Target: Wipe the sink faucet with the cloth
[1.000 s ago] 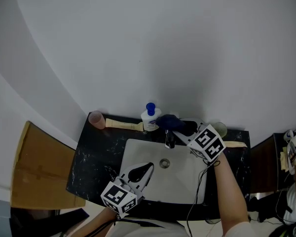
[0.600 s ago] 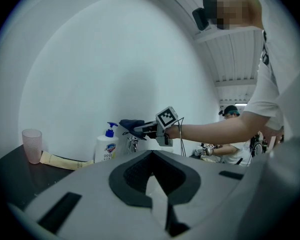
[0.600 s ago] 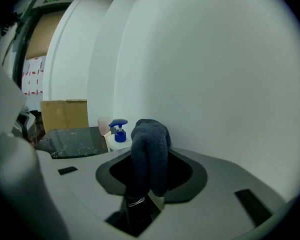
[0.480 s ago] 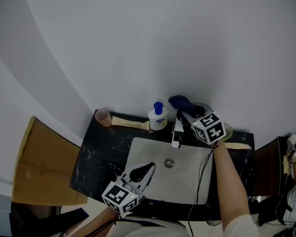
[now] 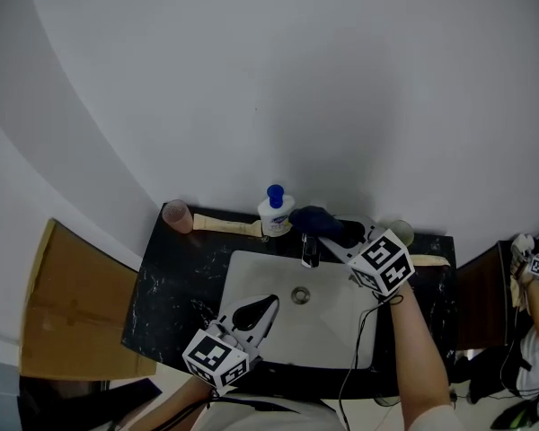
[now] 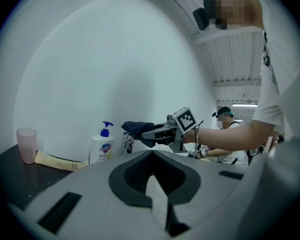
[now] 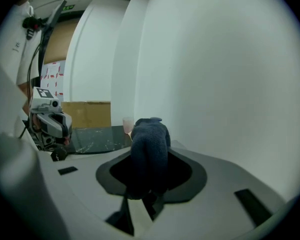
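The chrome faucet [image 5: 309, 250] stands at the back rim of the white sink [image 5: 251, 281]. A dark blue cloth [image 5: 315, 218] lies bunched over the faucet's top, with my right gripper [image 5: 332, 234] shut on it from the right. In the right gripper view the cloth [image 7: 149, 146] fills the space between the jaws and hides their tips. My left gripper [image 5: 267, 305] hovers over the sink's front left, shut and holding nothing. From the left gripper view, cloth [image 6: 138, 127] and faucet [image 6: 128, 144] lie straight ahead.
On the black marble counter [image 5: 175, 277] stand a soap pump bottle [image 5: 274, 212], a pink cup [image 5: 175, 216] and a beige tube [image 5: 225, 226]. A pale cup [image 5: 400, 233] sits at the back right. A cardboard box [image 5: 67, 303] stands to the left. A person [image 5: 530, 312] is at the far right.
My right gripper carried the cloth back toward the wall behind the faucet, then brought it forward onto the faucet's top again. The left gripper stayed put.
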A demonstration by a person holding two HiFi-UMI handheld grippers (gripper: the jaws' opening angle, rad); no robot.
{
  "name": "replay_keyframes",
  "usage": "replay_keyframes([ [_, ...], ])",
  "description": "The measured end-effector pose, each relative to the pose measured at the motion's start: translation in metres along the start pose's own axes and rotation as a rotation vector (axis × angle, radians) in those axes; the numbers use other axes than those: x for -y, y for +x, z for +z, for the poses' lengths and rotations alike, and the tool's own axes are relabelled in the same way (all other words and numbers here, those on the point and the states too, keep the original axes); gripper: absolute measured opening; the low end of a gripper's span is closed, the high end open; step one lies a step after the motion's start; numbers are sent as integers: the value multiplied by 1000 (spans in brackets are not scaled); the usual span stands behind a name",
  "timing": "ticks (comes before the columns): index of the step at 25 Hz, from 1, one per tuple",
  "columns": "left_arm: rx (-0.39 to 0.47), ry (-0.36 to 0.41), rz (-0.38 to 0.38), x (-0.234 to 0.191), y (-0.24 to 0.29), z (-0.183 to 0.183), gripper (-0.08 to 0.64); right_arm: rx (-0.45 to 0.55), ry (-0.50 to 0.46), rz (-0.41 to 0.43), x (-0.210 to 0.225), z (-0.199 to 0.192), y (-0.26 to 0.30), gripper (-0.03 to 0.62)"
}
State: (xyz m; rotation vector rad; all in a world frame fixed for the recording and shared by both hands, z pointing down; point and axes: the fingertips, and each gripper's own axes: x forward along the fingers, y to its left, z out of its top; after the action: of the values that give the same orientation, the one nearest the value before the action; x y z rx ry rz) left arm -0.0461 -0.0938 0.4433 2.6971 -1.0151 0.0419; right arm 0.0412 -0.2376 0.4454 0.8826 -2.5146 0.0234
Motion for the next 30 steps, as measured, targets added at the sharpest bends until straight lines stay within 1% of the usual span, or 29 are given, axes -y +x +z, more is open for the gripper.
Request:
replay_keyframes([
  [3,5,3,6,0,-1,2,2,-5,14,-13,13,1,7,135],
  [7,1,-2,31,-7,-8,0,2,-23,26,-87,49,6,26,135],
  [11,0,-5,54,-14,-16,-2,2,-26,74,-148,77,6,36,135],
  [14,3,-8,64,-17,-19,-1,2,-26,87,-162,81,6,37,135],
  [18,7,-9,54,-12,-17,0,2,-9,11,-185,66,12,24,135],
  [20,6,-7,45,-9,-14,0,2,46,0,-155,48,21,9,135],
  [23,3,-5,29,-3,-9,0,2,146,26,-82,13,36,-18,135],
  [25,-1,-4,19,1,-7,-2,2,181,46,-29,-11,40,-33,135],
  [27,-3,-5,11,4,-6,-2,2,167,54,23,-35,31,-40,135],
  [30,-7,-5,5,7,-5,-3,2,61,27,79,-59,-1,-33,135],
])
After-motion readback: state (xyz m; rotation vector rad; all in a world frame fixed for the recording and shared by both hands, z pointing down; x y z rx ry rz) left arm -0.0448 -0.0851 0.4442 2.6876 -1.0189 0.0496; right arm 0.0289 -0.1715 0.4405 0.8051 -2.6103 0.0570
